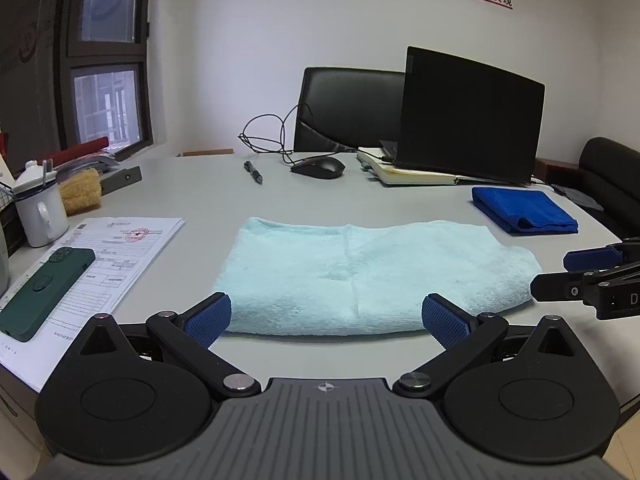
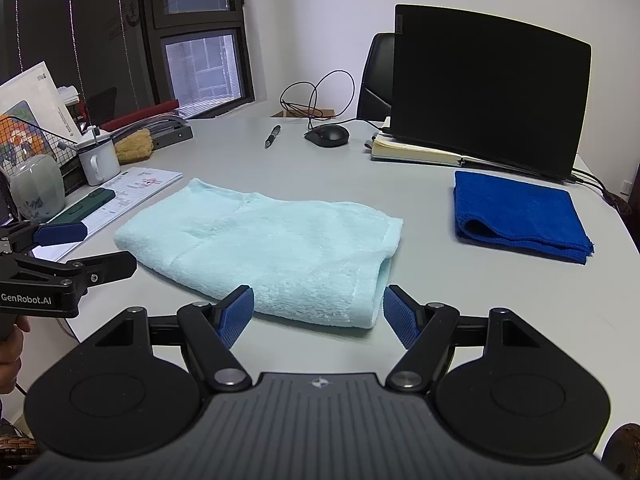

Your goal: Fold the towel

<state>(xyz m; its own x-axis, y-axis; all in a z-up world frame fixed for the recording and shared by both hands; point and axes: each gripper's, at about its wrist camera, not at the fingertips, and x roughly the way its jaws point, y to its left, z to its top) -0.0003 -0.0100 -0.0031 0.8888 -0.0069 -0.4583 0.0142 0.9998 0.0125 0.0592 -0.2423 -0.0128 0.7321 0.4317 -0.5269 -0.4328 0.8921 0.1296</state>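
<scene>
A light blue towel (image 1: 360, 272) lies folded flat on the grey table, also in the right wrist view (image 2: 272, 248). My left gripper (image 1: 326, 316) is open and empty, just short of the towel's near edge. My right gripper (image 2: 318, 312) is open and empty at the towel's near right corner. The right gripper (image 1: 568, 272) shows at the right edge of the left wrist view, beside the towel's right end. The left gripper (image 2: 84, 248) shows at the left of the right wrist view, beside the towel's left end.
A folded dark blue cloth (image 2: 516, 216) lies right of the towel. A laptop (image 2: 488, 92), notebook (image 2: 412, 152), mouse (image 2: 328, 136) and pen (image 2: 273, 136) sit farther back. Papers (image 1: 116, 256), a green phone (image 1: 44, 292) and a white mug (image 1: 40, 212) lie left.
</scene>
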